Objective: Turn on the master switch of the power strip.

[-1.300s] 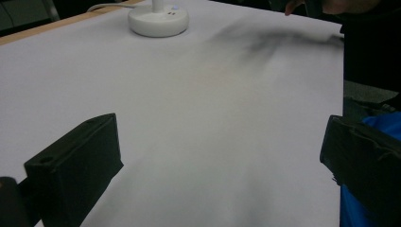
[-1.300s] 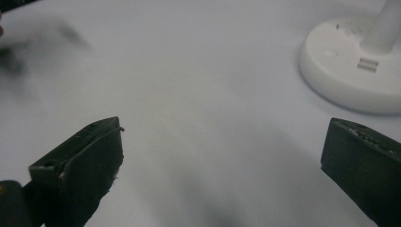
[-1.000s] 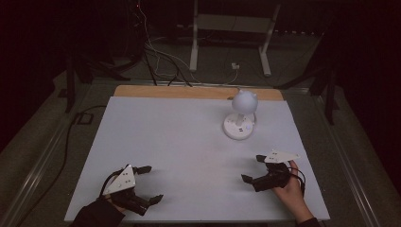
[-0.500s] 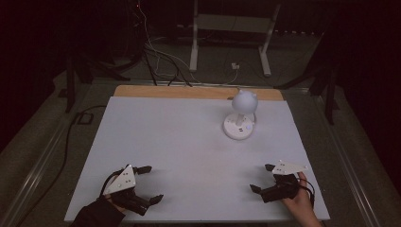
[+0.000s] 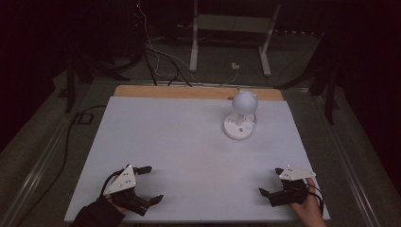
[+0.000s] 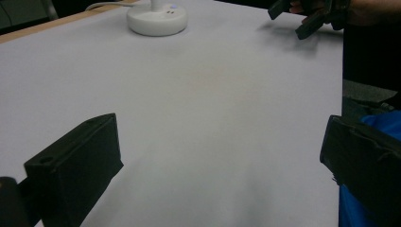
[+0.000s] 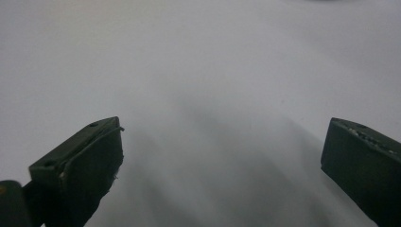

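left gripper (image 5: 149, 184) spread wide, right gripper (image 5: 269, 181) likewise

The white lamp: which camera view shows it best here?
The high view: the white lamp appears whole, round head above its disc base, on the far right part of the white table. The left gripper view catches just its base and stem foot at the top edge. The right gripper view faces bare table.

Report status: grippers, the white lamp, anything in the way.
Left gripper open, empty, near table edge. Right gripper open, empty, near edge too. White lamp upright at far right of the white table, untouched. Nothing between.
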### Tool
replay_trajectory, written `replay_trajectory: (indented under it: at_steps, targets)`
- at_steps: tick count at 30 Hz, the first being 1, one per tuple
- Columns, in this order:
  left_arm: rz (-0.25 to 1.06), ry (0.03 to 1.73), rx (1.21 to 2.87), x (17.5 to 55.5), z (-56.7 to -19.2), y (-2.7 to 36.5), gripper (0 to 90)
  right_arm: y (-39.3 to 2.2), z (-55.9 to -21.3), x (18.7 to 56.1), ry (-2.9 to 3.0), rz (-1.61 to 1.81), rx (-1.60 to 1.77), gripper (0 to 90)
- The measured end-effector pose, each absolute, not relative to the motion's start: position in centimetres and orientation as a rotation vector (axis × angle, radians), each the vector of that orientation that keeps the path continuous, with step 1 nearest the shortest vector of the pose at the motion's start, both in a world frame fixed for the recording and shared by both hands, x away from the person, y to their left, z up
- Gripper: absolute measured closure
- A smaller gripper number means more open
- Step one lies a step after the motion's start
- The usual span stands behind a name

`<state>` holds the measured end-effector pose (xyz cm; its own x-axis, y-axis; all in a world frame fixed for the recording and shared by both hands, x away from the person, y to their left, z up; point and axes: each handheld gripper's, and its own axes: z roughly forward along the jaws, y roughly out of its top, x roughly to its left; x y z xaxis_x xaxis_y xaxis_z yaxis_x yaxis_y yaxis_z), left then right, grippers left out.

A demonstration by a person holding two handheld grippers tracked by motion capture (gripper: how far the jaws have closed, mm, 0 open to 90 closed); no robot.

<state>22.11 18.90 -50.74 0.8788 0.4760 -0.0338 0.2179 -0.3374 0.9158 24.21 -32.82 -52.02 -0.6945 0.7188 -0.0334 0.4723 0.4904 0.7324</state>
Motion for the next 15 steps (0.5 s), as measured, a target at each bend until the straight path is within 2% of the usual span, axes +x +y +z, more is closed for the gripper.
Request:
replay_trajectory:
  at_steps: [15]
  targets:
    - [0.287, 0.51, 1.929, 22.13, -50.75, 18.86, 0.1, -32.55, -52.03, 24.33, 2.414, 1.027, 0.985, 0.0]
